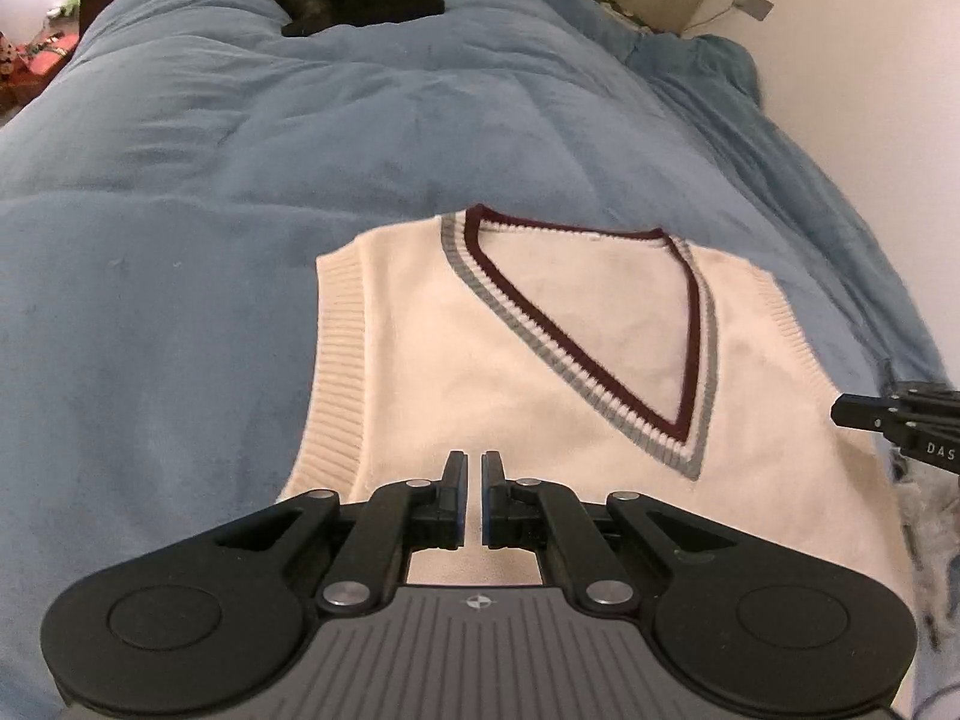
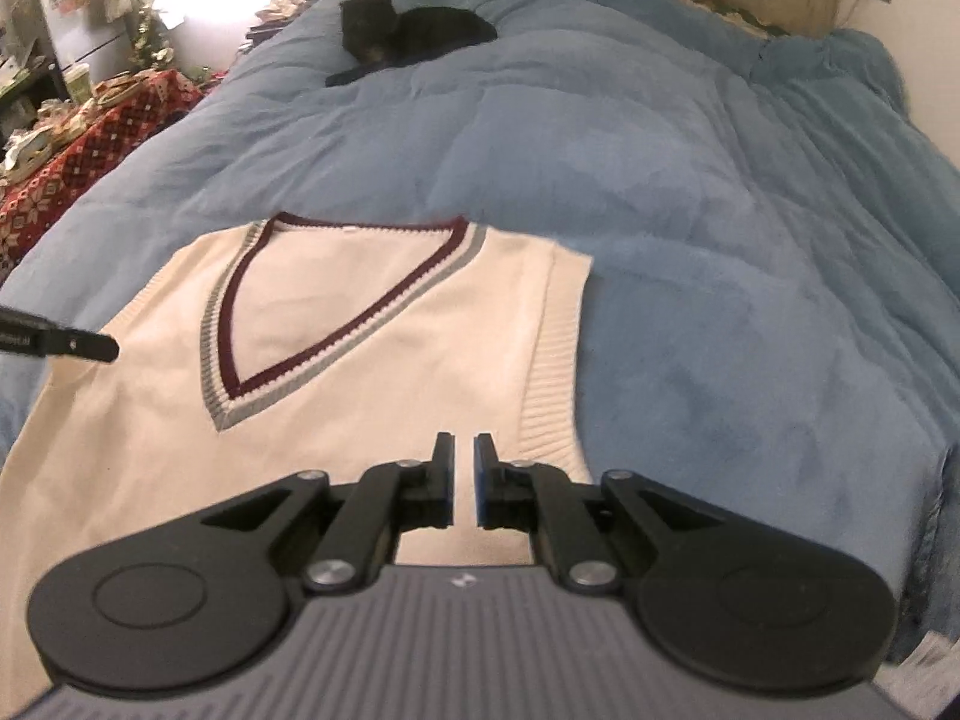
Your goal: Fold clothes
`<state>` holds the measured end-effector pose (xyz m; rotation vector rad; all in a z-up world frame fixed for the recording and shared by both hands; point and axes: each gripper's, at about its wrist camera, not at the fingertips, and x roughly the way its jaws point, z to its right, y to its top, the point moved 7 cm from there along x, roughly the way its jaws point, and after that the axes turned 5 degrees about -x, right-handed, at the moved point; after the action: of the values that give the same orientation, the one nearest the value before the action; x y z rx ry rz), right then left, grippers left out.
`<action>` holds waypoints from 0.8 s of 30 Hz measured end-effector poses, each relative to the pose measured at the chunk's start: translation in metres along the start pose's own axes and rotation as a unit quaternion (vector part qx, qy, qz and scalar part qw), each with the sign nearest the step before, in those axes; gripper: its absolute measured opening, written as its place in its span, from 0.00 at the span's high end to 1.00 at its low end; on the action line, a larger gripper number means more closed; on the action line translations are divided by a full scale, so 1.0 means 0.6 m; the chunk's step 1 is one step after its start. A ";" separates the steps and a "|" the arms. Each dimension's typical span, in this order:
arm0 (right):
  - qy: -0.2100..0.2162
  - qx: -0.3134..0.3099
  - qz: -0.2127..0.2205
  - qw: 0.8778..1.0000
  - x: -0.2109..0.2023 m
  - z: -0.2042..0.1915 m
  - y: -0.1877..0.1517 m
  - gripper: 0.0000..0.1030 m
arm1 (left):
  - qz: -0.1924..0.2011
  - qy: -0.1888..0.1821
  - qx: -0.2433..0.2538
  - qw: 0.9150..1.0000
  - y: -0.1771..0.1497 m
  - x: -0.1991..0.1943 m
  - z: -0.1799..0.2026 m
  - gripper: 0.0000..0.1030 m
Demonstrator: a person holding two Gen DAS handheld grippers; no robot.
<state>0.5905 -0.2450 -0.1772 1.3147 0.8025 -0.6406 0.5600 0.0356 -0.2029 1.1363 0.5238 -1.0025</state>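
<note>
Your left gripper (image 1: 474, 459) hangs above the lower left part of the sweater vest (image 1: 480, 396) with its fingers drawn almost together, only a thin slit between them and no cloth in it. Your right gripper (image 2: 463, 441) is likewise nearly closed and empty, above the vest's lower right part, near the ribbed armhole edge.

You have two grippers and one vest. One black cat (image 2: 414, 36) lies at the far end of the bed.

The vest lies spread flat, front up, on the blue comforter (image 1: 180, 240), neckline pointing away from you. It is cream knit, sleeveless, with ribbed armholes and a deep V-neck trimmed in maroon, white and grey stripes. It shows no fold.
</note>
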 end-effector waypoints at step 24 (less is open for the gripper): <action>-0.041 0.005 0.002 0.999 0.201 0.056 0.113 1.00 | 0.019 0.040 -0.002 0.999 0.123 0.142 -0.054 0.98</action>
<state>0.7201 -0.2634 -0.2331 1.2911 0.7301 -0.6924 0.6695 0.0382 -0.2452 1.1816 0.5655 -0.9247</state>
